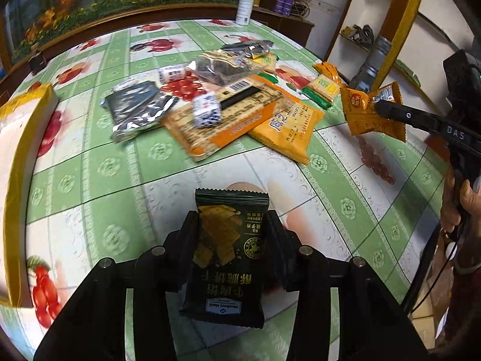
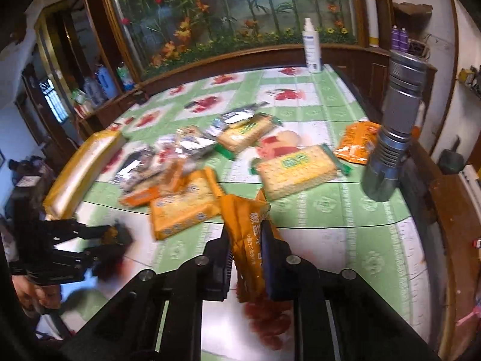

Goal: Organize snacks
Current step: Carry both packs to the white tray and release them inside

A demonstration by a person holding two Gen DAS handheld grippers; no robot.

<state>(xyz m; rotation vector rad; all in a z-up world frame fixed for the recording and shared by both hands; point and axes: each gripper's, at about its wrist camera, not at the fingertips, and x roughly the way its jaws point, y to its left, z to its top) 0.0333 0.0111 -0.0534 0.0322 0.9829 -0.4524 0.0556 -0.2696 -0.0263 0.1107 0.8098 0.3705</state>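
L gripper [image 1: 233,225] clamped on dark snack pack [image 1: 230,249] btwn fingers, R gripper [image 2: 245,240] pinching orange packet [image 2: 248,234], packet text blurred, pile [image 2: 180,162] smeared

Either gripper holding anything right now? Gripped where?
Left gripper clamps a dark green snack packet by its side edges, mid-length. Right gripper pinches an orange snack packet across its middle.

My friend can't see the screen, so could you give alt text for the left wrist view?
Black tongs grip a dark snack packet above a green floral tablecloth. Further back lies a loose pile of snack packets; at right, a second pair of tongs holds an orange packet.
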